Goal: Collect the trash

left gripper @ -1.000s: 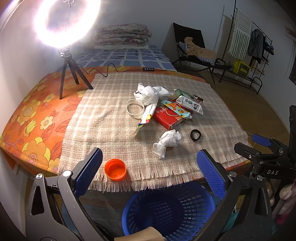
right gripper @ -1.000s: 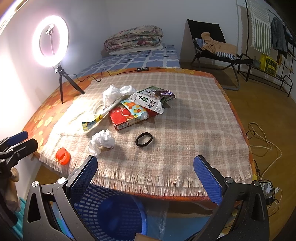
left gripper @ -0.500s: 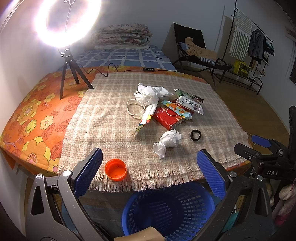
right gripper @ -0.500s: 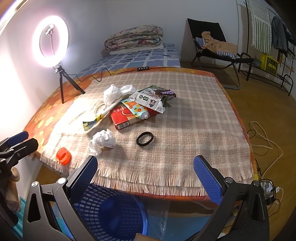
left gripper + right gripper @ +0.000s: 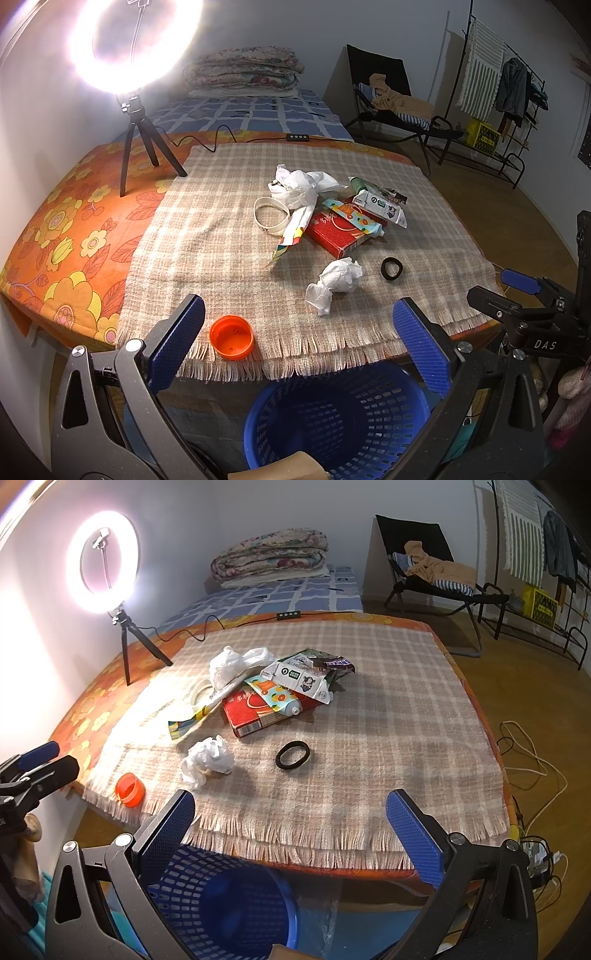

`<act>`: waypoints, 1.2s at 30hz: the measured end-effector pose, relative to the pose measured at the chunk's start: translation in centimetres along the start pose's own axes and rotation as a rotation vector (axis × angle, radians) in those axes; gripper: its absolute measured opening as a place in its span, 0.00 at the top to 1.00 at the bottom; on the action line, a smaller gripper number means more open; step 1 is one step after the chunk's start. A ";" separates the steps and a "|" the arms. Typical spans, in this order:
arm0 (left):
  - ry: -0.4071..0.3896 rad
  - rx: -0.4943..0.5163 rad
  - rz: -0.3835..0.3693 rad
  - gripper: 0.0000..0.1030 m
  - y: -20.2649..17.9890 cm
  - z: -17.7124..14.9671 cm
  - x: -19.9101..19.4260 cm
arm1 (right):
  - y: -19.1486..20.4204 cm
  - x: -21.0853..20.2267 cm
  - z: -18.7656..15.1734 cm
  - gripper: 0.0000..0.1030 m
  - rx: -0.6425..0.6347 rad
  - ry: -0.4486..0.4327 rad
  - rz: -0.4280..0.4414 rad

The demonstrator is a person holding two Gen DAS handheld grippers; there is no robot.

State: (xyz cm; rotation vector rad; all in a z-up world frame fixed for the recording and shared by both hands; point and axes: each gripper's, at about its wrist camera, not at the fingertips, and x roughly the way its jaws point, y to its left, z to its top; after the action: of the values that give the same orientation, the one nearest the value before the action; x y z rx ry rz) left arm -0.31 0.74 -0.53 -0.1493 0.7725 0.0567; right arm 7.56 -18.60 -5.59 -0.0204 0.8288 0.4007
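Both grippers empty, jaws spread wide: left gripper (image 5: 295,339) and right gripper (image 5: 290,834) hover off the counter's near edge, above the blue basket (image 5: 332,417). Trash all on the plaid cloth (image 5: 369,709): orange cap (image 5: 231,336) at the fringe, crumpled tissue (image 5: 334,282), black ring (image 5: 392,269) just beside it, red box (image 5: 338,232) under wrappers further back.

Glowing ring light (image 5: 102,562) on tripod, folded quilts (image 5: 269,554) on bed behind it, black chair (image 5: 428,565) to its right, wooden floor (image 5: 524,686), pale walls.
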 end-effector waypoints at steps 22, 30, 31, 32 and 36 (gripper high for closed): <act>0.012 -0.006 0.005 0.00 0.3 -0.4 0.2 | -0.4 0.3 -0.1 0.00 0.005 0.020 -0.016; 0.042 -0.029 0.024 0.00 1.3 -1.3 0.9 | -0.2 0.7 0.0 0.00 -0.006 0.037 -0.039; 0.044 -0.033 0.024 0.00 1.5 -1.4 1.0 | -0.1 0.8 0.0 0.00 -0.008 0.039 -0.040; 0.047 -0.036 0.023 0.00 1.7 -1.4 1.0 | -0.1 0.9 0.0 0.00 -0.009 0.040 -0.039; 0.063 -0.041 0.026 0.00 2.5 -1.9 1.3 | 0.0 1.3 -0.1 0.00 -0.025 0.044 -0.042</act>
State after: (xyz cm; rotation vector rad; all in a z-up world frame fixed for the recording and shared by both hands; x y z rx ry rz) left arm -0.97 2.96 -3.02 -0.1809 0.8365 0.0928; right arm 8.24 -18.21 -6.58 -0.0697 0.8650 0.3717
